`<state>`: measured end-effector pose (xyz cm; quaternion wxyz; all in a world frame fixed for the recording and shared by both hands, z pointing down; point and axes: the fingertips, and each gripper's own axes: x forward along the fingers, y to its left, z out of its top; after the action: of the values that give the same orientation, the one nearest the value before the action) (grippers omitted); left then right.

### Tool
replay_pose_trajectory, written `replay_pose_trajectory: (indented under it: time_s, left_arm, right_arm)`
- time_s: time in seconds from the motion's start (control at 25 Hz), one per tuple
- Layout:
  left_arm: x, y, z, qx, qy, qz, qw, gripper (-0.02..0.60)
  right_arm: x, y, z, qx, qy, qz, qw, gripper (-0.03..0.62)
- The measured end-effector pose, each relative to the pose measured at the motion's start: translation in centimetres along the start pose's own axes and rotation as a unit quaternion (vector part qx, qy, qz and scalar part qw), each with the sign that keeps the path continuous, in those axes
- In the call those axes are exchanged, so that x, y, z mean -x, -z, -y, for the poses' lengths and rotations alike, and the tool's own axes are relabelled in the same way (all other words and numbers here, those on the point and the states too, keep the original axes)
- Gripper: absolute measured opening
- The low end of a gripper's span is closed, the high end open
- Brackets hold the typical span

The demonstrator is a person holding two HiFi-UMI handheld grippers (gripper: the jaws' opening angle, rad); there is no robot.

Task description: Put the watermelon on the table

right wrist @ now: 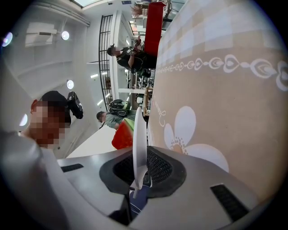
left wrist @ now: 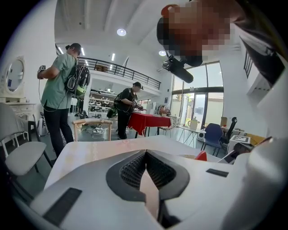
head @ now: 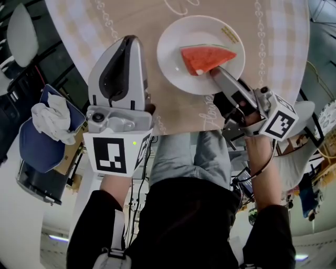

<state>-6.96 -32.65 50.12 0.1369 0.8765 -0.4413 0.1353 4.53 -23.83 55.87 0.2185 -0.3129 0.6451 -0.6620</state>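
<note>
- While the right gripper [right wrist: 137, 176] is the natural starting point, we record first that its jaws are clamped on the near rim of the round white plate [right wrist: 140, 130]. The rim stands edge-on between the ribbed black pads.
- A rim grip keeps the pads off the food and lets the whole plate be carried as one piece. The gripper points nearly level, so we judge the plate is held flat to stop the load sliding.
- The red wedge of watermelon with a thin green rind [head: 206, 58] lies near the middle of the plate, tip pointing away from the gripper. It is touched by neither gripper.
- The left gripper [left wrist: 145, 152] has its jaws together at the tips, with nothing between them. It sits over the near edge of the table, well apart from the plate. We judge it is parked there to stay out of the way, since one hand suffices for this load.
- The round table under a beige cloth with pale checks and a white flower print [head: 142, 16] lies directly beneath the plate. The right gripper view shows the plate just beside the cloth surface, but we cannot tell whether it is touching.
- Judgement: the task is near its end. What is left is to confirm the plate bears on the cloth, then open the right jaws and draw them back along the rim line. The risk is tipping the plate if the release comes before it is fully seated.
- Periphery: a blue seat [head: 37, 144] with a crumpled white cloth [head: 52, 118] on it stands to the left of the table.
</note>
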Motion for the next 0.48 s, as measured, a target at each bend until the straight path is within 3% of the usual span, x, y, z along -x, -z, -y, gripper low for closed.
replay_pose_trajectory:
  time_s: [0.48]
  left_arm:
    - [-0.9,1.8,-1.2,0.011,0.003,-0.011,0.9999,0.008]
  right_arm:
    - [-1.6,0.2,2.5,-0.012,0.018,-0.003,1.000,0.029]
